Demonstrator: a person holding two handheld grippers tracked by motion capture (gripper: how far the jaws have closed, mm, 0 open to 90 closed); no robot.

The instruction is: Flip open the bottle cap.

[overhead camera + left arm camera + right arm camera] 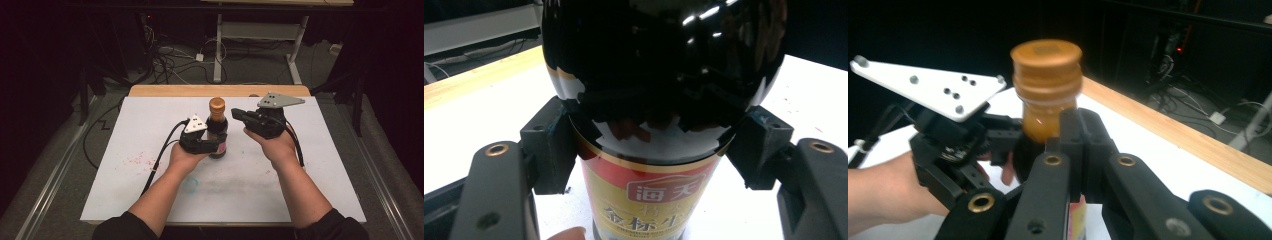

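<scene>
Dark sleeves and two bare forearms come in at the bottom of the high view, each hand carrying a hand-held gripper. On the left, the left hand-held gripper (212, 146) is clamped on the lower body of a dark sauce bottle (217, 131); in the left gripper view its two pads (550, 145) press on either side of the glossy bottle (659, 95), just above the red and gold label. That bottle stands upright on the white counter (310, 165), near its middle, with an orange-brown cap (217, 104) on top.

To the right, the right hand-held gripper (236, 114) is raised off the counter with its jaws together and nothing between them, its tip close beside the bottle's neck. In the right gripper view the closed jaws stand directly in front of the neck, below the cap (1047, 67).

Faint red specks (140, 161) and a pale blue ring mark (190, 185) stain the counter. Beyond its wooden far edge (165, 90), cables (170, 62) lie on the floor beside a white table frame (218, 47).
</scene>
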